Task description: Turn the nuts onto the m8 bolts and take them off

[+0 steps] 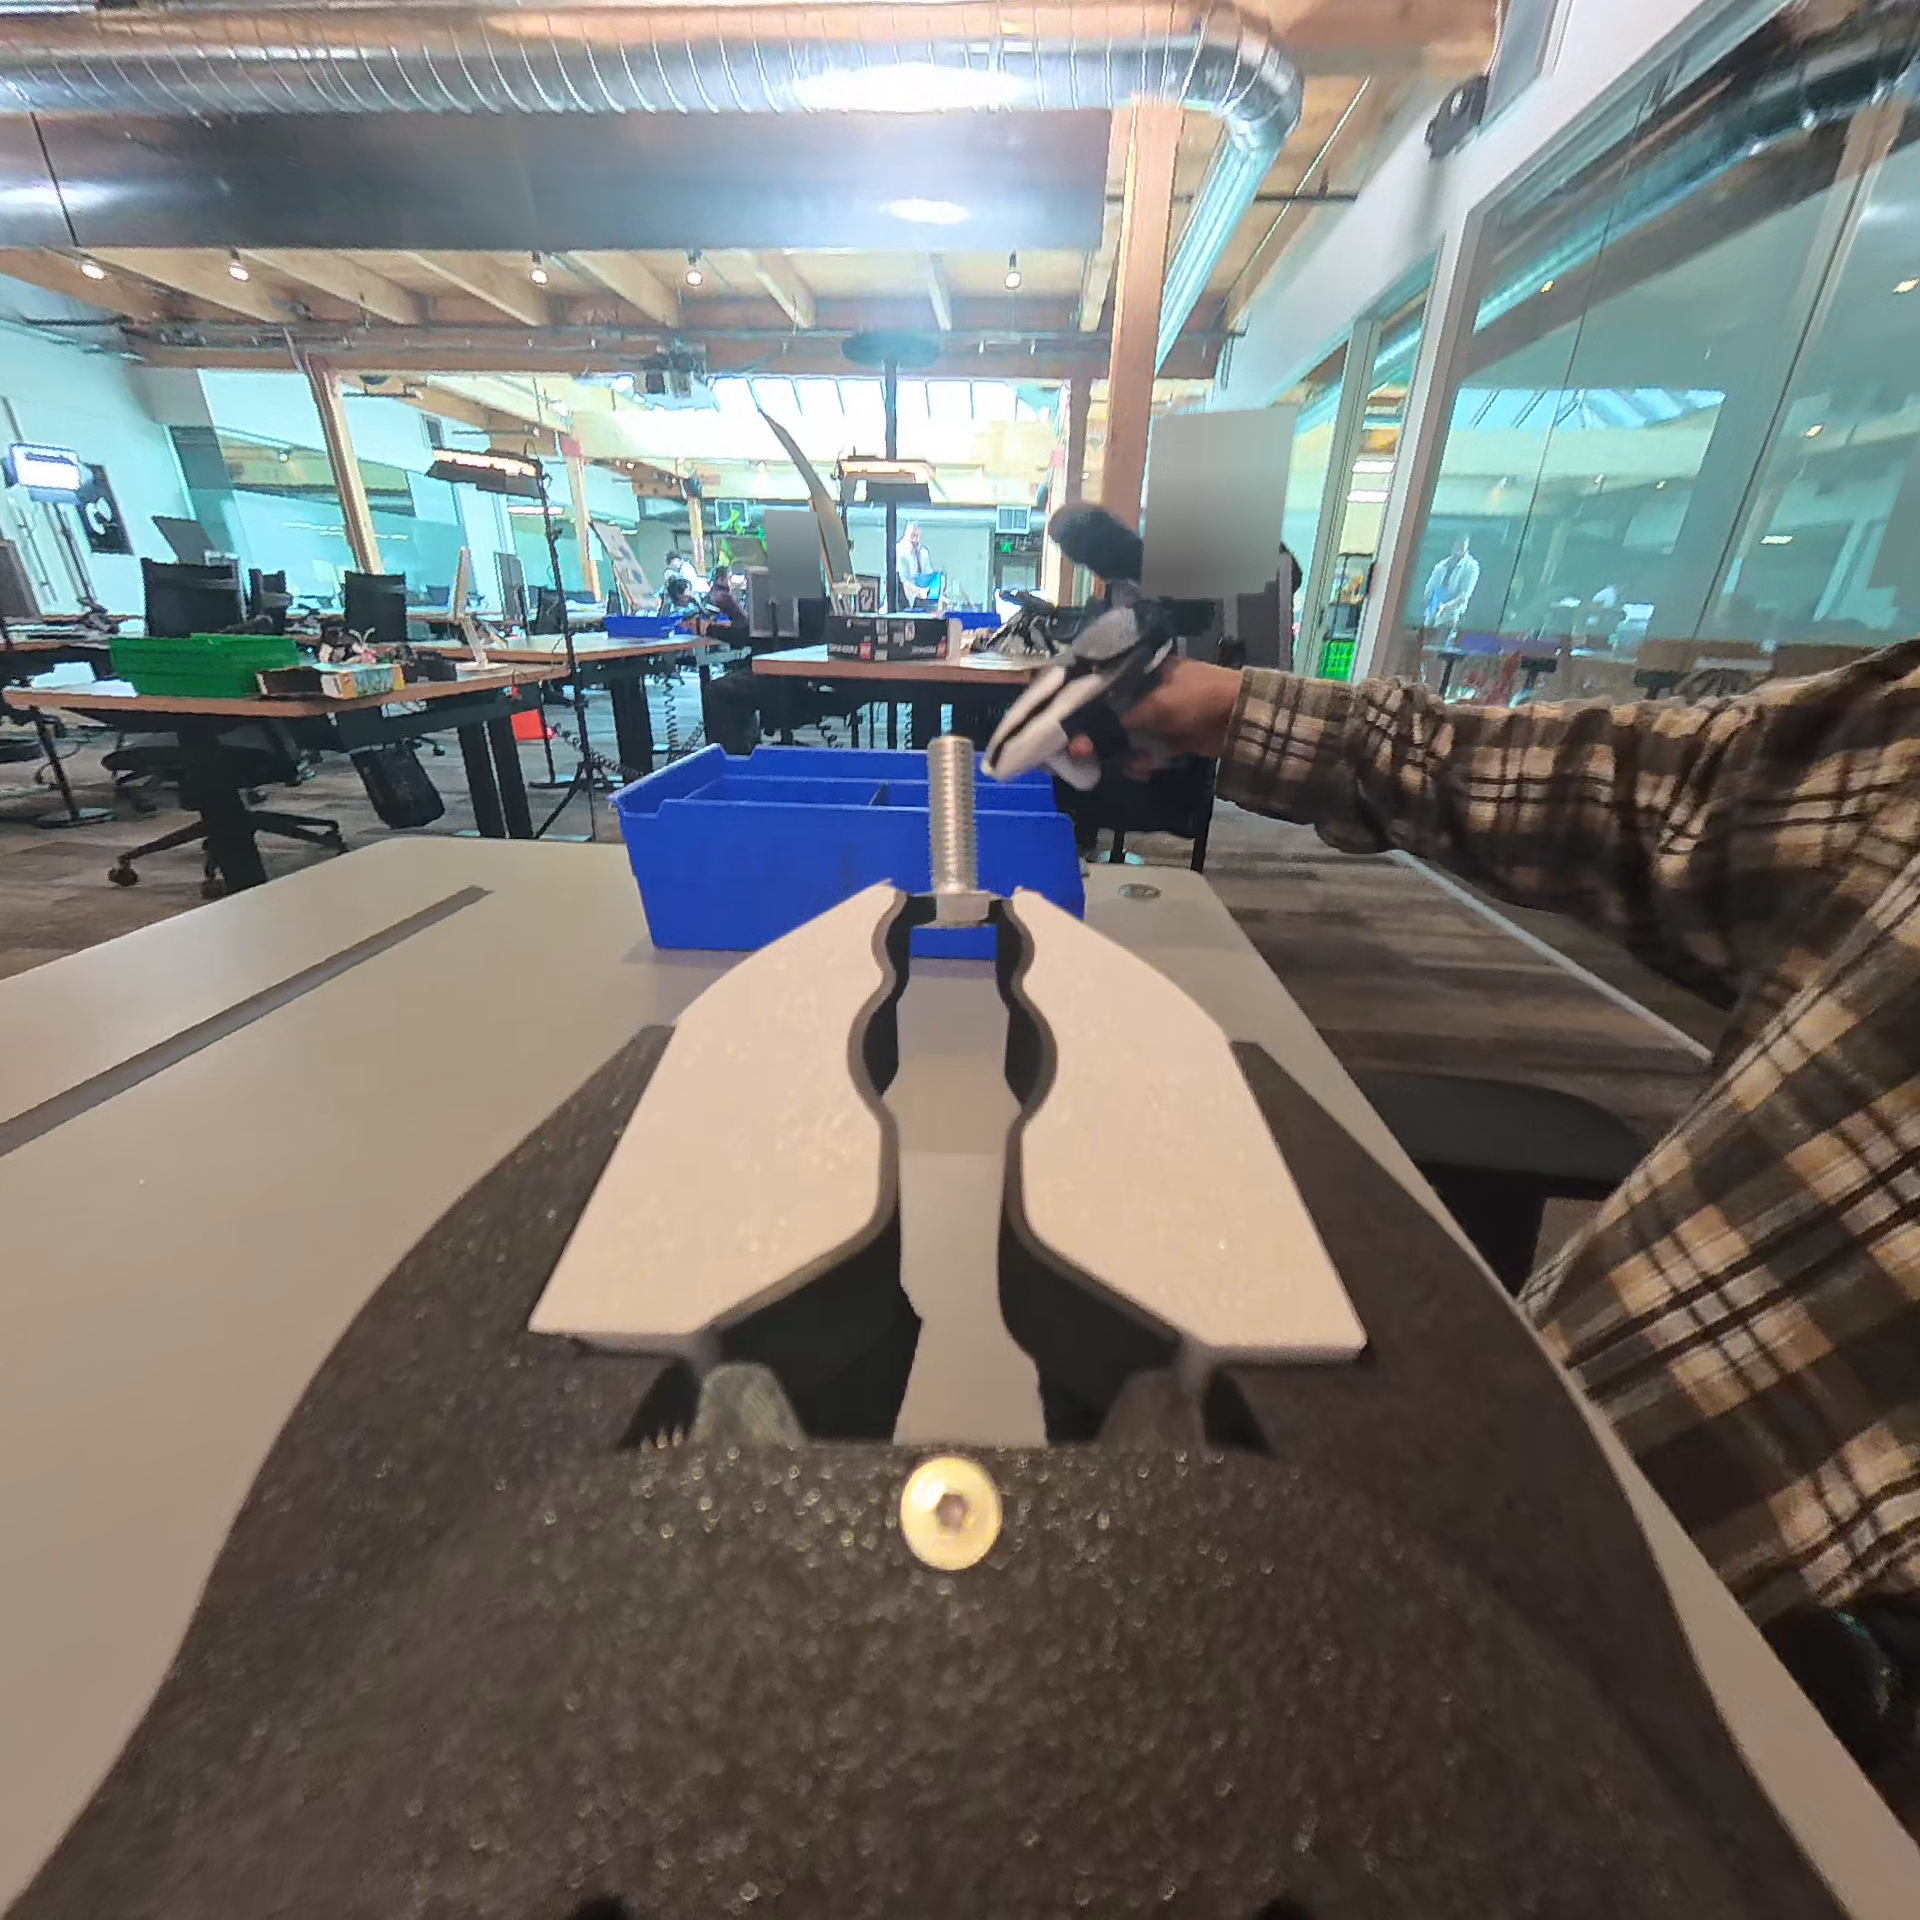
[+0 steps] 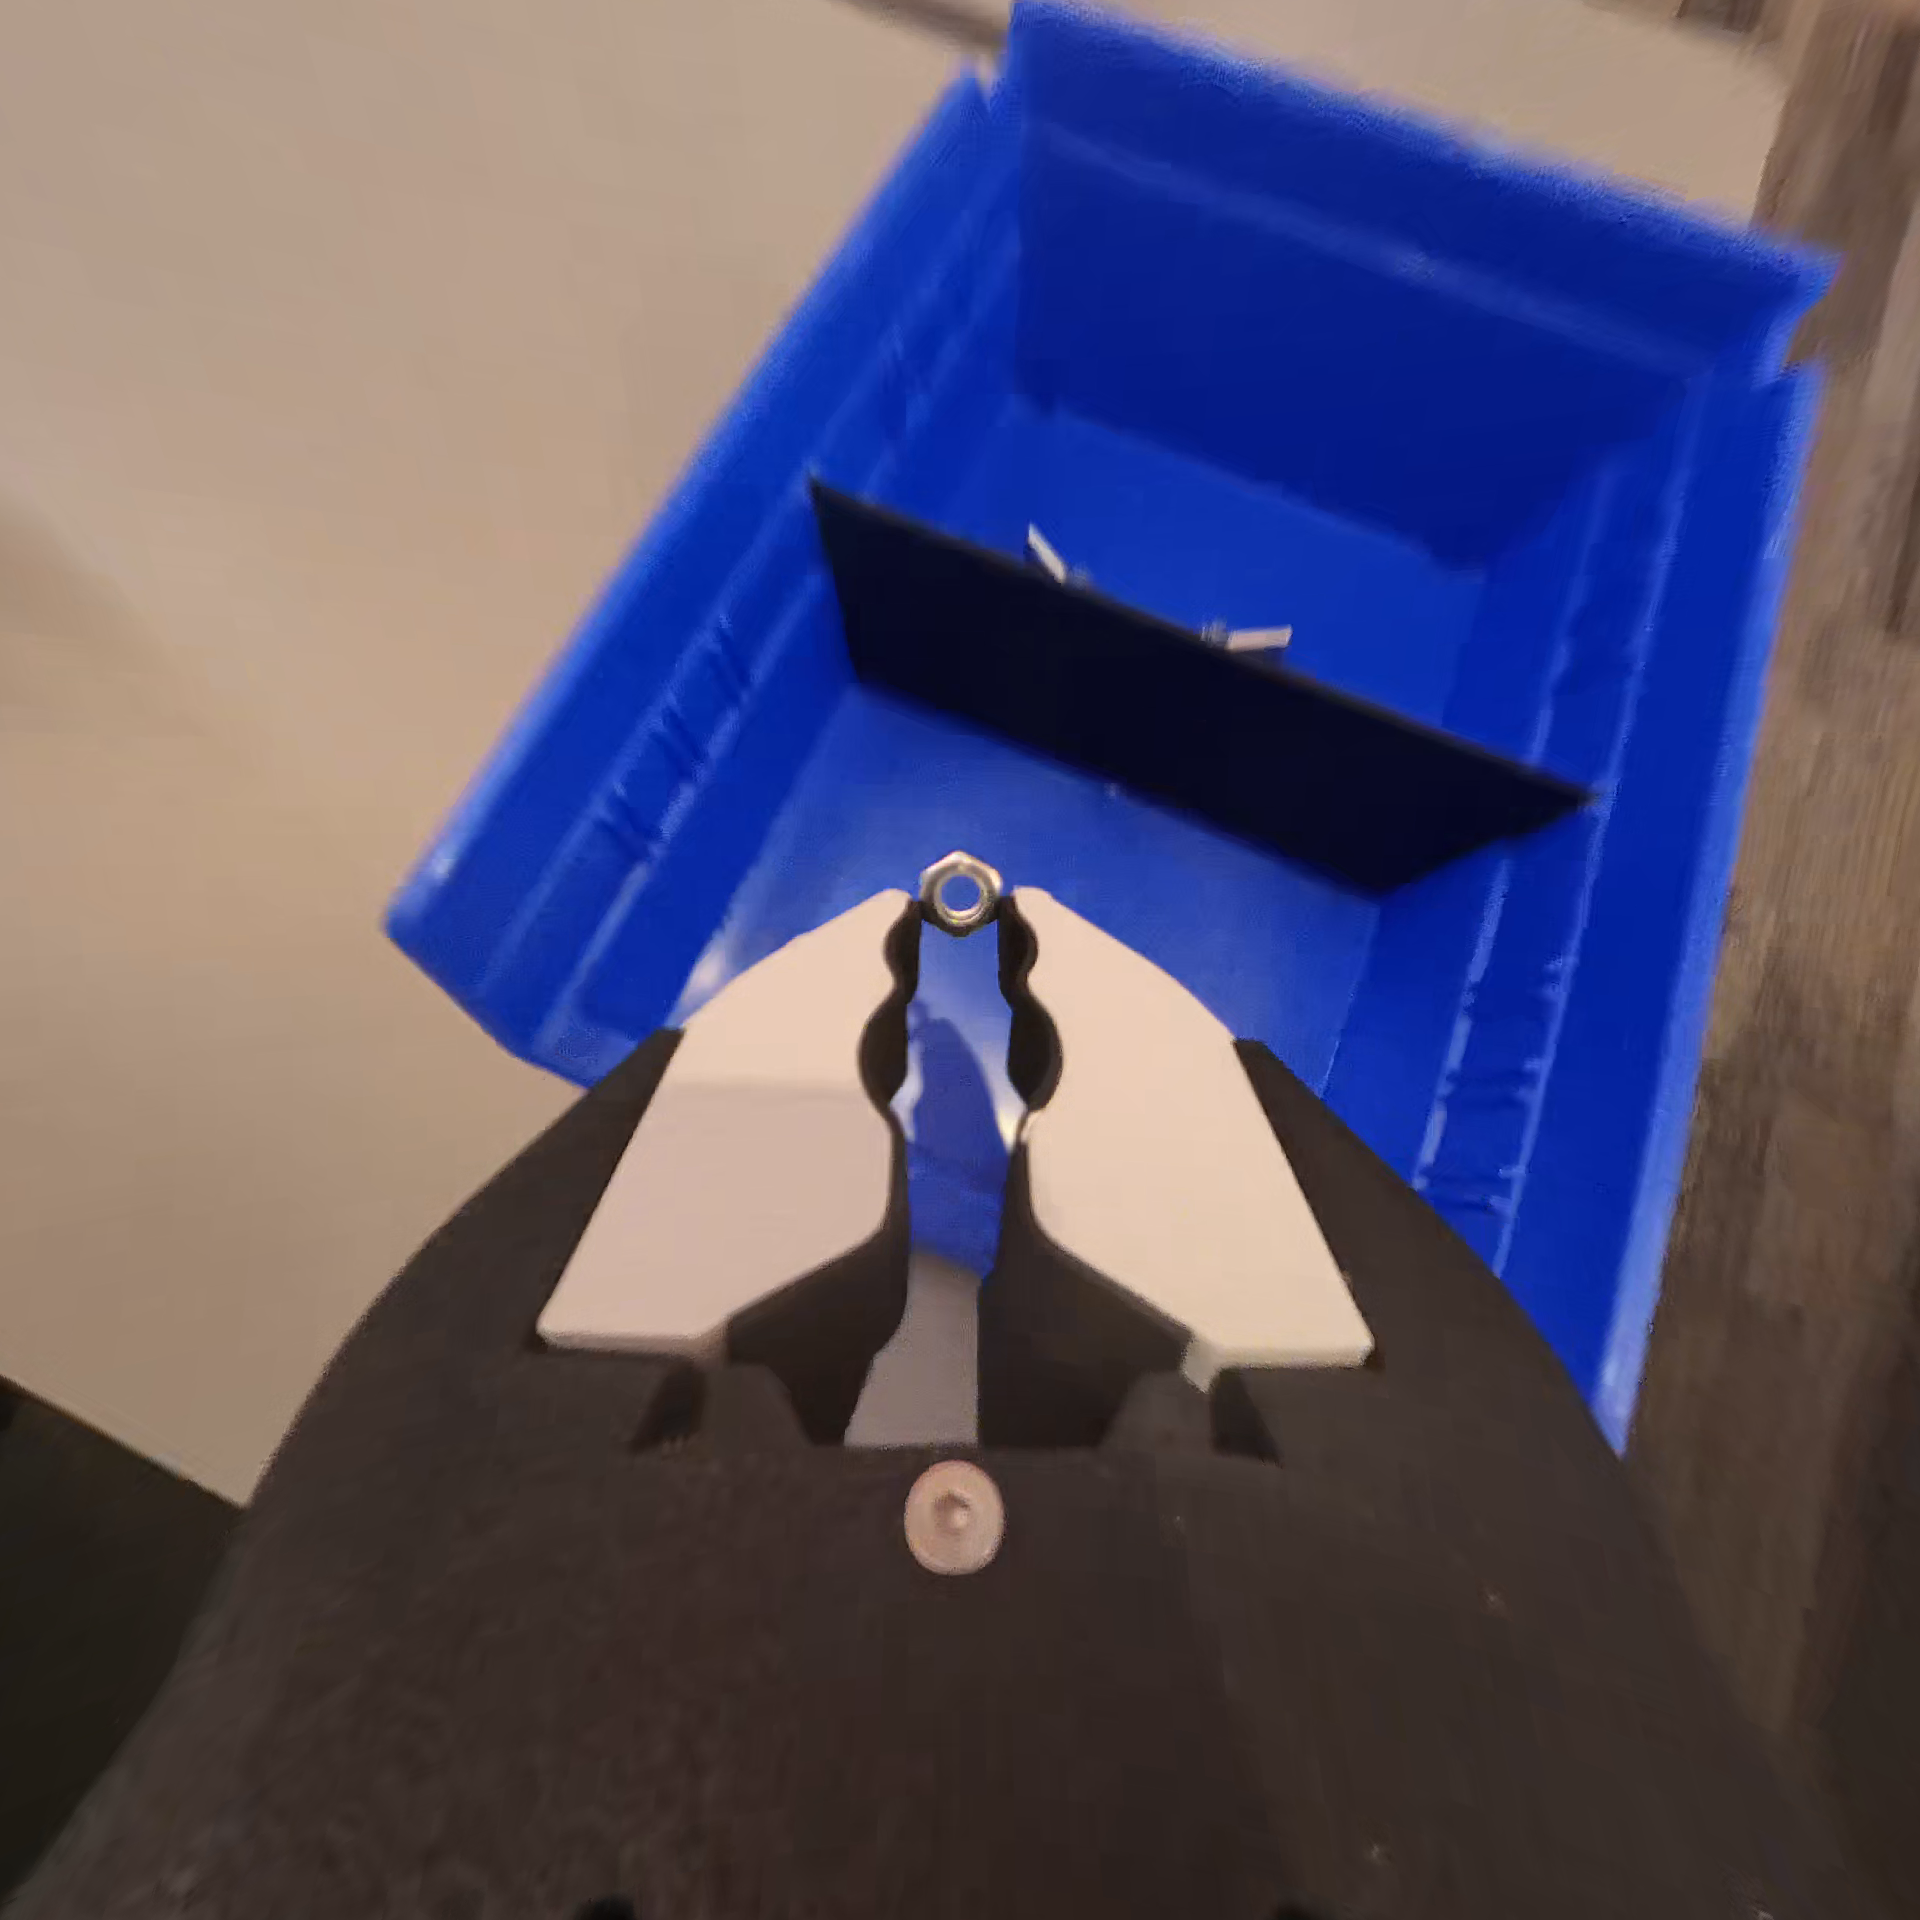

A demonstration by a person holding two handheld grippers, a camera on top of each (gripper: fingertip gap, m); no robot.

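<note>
My left gripper (image 1: 956,912) is shut on the head of a silver bolt (image 1: 951,810), which stands upright with its thread pointing up, in front of the blue bin (image 1: 790,862). My right gripper (image 2: 958,906) is shut on a small silver hex nut (image 2: 958,894) at its fingertips and holds it above the near compartment of the blue bin (image 2: 1195,1018). In the left wrist view the right gripper (image 1: 1023,743) hangs just to the upper right of the bolt's tip, held by a hand in a plaid sleeve (image 1: 1558,790).
A dark divider (image 2: 1174,707) splits the bin; two bolts (image 2: 1242,636) lie in the far compartment. The bin sits at the far edge of a white table (image 1: 312,1018). Behind it are office desks (image 1: 312,696), chairs and a glass wall (image 1: 1662,468). There is about 45 cm between the tips of the two grippers.
</note>
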